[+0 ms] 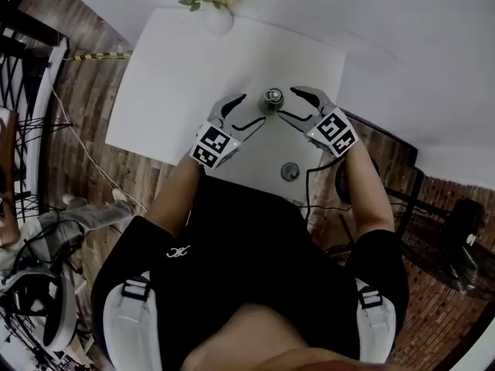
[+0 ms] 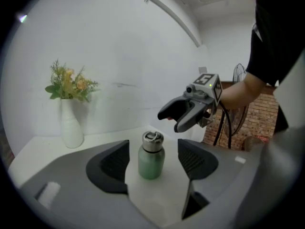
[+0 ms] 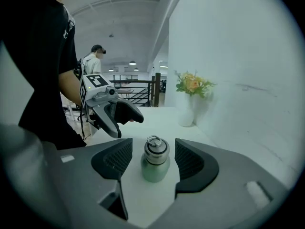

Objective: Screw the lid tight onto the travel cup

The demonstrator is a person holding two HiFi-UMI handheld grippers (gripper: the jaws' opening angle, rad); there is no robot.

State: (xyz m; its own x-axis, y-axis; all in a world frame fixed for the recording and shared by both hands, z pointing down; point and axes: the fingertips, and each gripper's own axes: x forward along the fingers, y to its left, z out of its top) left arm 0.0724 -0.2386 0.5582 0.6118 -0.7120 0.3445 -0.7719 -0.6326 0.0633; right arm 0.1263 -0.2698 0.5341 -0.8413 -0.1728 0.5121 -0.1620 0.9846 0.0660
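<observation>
A green travel cup (image 1: 272, 99) with a steel lid and a ring handle stands upright on the white table (image 1: 178, 76). My left gripper (image 1: 254, 108) is open just left of it, and my right gripper (image 1: 286, 103) is open just right of it. In the left gripper view the cup (image 2: 151, 156) stands between the spread pads of my left gripper (image 2: 153, 162), with gaps on both sides. The right gripper view shows the cup (image 3: 155, 163) untouched between my right gripper's (image 3: 152, 160) pads. Each view also shows the other gripper beyond the cup: the right one (image 2: 170, 120) and the left one (image 3: 127, 126).
A white vase of flowers (image 1: 216, 6) stands at the table's far edge, against the white wall. A small round object (image 1: 290, 171) lies near the table's front edge. A fan (image 1: 464, 222) stands on the floor at right. A person (image 3: 93, 61) stands far off.
</observation>
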